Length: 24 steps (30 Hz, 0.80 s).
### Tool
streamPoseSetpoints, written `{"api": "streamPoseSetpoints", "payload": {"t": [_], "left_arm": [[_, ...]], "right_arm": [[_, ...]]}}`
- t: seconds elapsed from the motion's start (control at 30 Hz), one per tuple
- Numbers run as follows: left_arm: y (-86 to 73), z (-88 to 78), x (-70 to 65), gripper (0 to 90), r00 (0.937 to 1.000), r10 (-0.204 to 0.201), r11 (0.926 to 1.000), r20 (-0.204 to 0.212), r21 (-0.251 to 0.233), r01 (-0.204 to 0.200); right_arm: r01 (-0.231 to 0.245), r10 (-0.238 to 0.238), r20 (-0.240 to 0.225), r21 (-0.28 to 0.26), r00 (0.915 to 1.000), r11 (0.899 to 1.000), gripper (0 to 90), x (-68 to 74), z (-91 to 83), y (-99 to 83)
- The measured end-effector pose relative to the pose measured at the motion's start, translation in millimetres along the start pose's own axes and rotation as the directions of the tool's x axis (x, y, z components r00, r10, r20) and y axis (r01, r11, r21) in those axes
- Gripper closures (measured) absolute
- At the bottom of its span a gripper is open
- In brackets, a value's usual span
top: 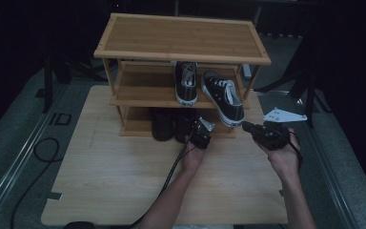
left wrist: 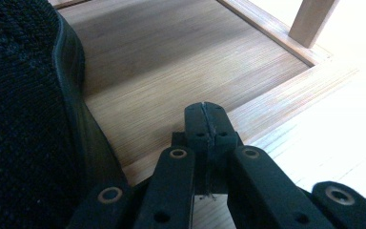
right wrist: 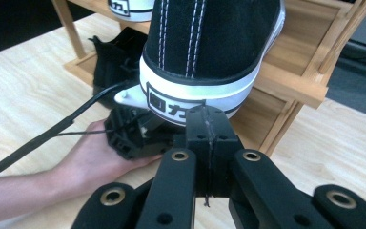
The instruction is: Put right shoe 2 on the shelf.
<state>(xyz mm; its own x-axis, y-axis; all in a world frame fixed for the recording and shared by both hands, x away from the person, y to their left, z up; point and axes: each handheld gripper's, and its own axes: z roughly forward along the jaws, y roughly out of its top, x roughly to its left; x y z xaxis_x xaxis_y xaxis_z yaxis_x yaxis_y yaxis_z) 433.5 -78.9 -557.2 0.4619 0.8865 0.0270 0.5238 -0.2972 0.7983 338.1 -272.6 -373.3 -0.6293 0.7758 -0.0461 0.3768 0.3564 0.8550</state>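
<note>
Sneaker (right wrist: 209, 47), black with a white sole, sits crooked on the middle shelf (top: 143, 95) of the wooden shoe rack (top: 181, 38), its heel sticking out over the edge. Right gripper (right wrist: 205, 117) is just below that heel, jaws pressed together, holding nothing. Left gripper (left wrist: 205, 114) points at the bottom shelf (left wrist: 171, 71) beside a dark shoe (left wrist: 24, 119), jaws pressed together too. The rack stands on the worktop (top: 124, 181).
</note>
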Motion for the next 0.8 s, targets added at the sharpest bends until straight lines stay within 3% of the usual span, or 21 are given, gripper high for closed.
{"api": "streamPoseSetpoints", "payload": {"t": [0.23, 0.4, 0.8], "left_arm": [[-0.1, -0.1, 0.8, 90.0, 1.0, -0.005, 1.0, 0.007, 0.001, 0.005], [0.0, -0.2, 0.8, 90.0, 1.0, -0.003, 1.0, 0.005, 0.001, 0.003], [-0.1, -0.1, 0.8, 90.0, 1.0, -0.003, 1.0, 0.005, 0.0, 0.003]], "right_arm": [[-0.006, 0.006, 0.016, -0.002, 0.9998, 1.0, 90.0, -0.8, 14.1, 8.0], [-0.028, 0.028, -0.004, -0.007, 0.9996, 1.0, 90.0, -1.3, 22.9, 9.6], [-0.028, 0.028, -0.019, -0.01, 0.9994, 1.0, 90.0, 2.7, 35.5, 15.3]]}}
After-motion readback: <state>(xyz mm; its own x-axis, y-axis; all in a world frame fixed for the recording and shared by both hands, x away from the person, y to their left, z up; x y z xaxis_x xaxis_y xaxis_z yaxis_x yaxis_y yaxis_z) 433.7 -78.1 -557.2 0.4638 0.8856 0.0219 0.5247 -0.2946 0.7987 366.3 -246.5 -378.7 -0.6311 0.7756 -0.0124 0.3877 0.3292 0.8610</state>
